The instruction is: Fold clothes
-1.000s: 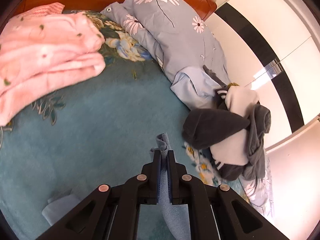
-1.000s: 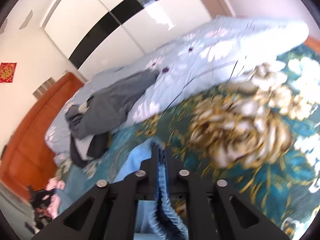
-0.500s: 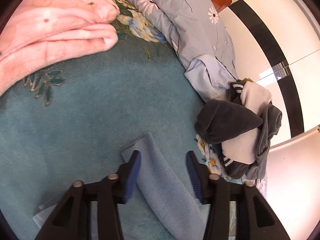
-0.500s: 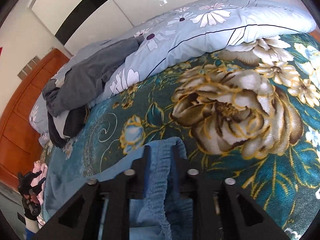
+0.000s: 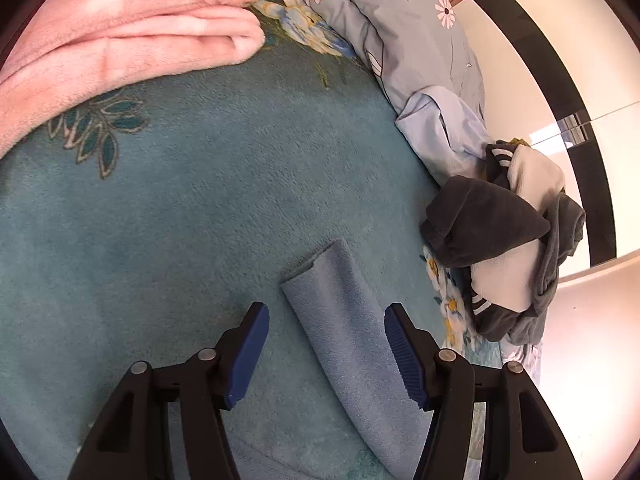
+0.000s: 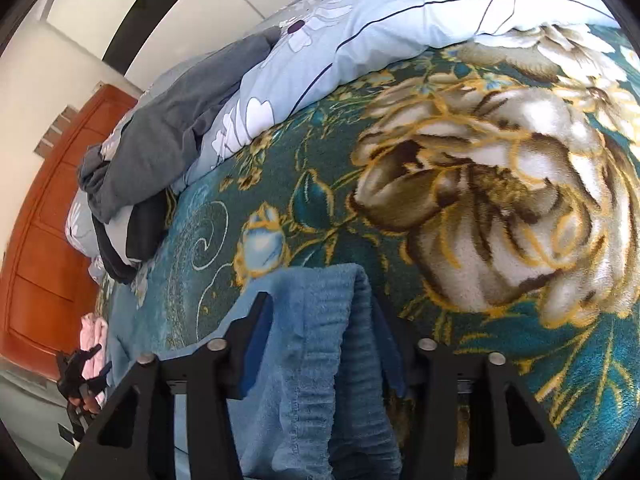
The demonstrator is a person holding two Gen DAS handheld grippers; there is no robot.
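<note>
The blue garment (image 5: pixel 344 320) lies flat on the bed (image 5: pixel 180 200), near the grey clothes pile (image 5: pixel 500 240). Both the left gripper (image 5: pixel 326 344) and right gripper (image 6: pixel 320 344) gape, holding nothing. Soft, light fleece (likely limp): pinch its corners or elastic hem.

Bedroom in a home. Work surface is a bed covered with a plush teal blanket (image 6: pixel 460 208) printed with large cream and gold flowers. Floral light-blue duvet (image 6: pixel 400 12) bunched along the far side. Folded pink blanket (image 5: pixel 120 28) near the head end. Heap of grey and white clothes (image 5: pixel 508 240) at the bed's edge. Reddish wooden panel (image 6: pixel 44 240) stands past the bed's head end. White wardrobe doors with a black stripe (image 5: pixel 560 92) behind.
</note>
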